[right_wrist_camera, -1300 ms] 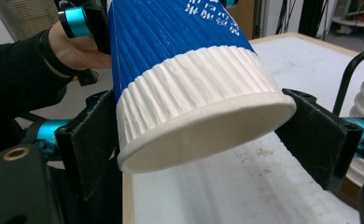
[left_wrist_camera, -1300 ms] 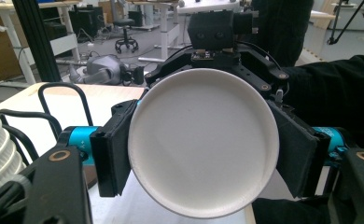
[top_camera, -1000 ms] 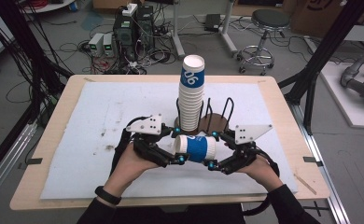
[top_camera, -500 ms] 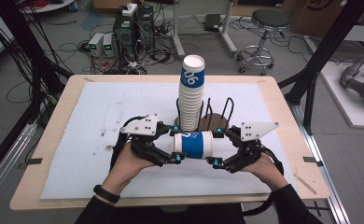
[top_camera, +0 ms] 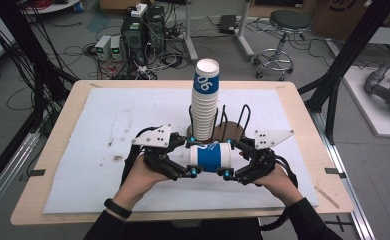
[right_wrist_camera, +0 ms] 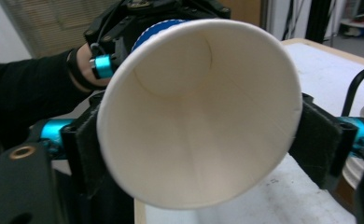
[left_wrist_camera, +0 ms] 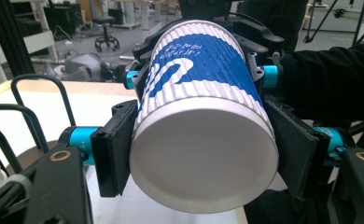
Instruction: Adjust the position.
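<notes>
High view: blue-and-white paper cup (top_camera: pixel 211 157) lies on its side in the air just above the white mat (top_camera: pixel 93 150), near the table's (top_camera: pixel 53 210) front edge, about mid-width. Left gripper (top_camera: pixel 190 160) has the cup's base end, right gripper (top_camera: pixel 229 161) the rim end; both hands come in from the front edge. Just behind the cup, a tall stack of cups (top_camera: pixel 205 102) stands upright on a round wooden base with black wire loops (top_camera: pixel 235 122). Top cup of the stack reads "06" in white on a blue band, as seen from here; rest of the stack is plain white ribbing.

Left gripper view: cup (left_wrist_camera: pixel 203 116) w/ its closed white bottom toward the camera, both black pads (left_wrist_camera: pixel 112 154) pressed on the sides near the base, so jaws clamped on it. Blue band has a big white curved logo and small white text, too blurred to read. Right gripper (left_wrist_camera: pixel 199 65) sits at the far end.

Right gripper view: open mouth of the cup (right_wrist_camera: pixel 199 112) faces the camera, plain white inside. Jaws have just been closing, pads (right_wrist_camera: pixel 84 149) against the rim on either side; contact on the far pad looks light. Left gripper (right_wrist_camera: pixel 152 18) grips behind.
</notes>
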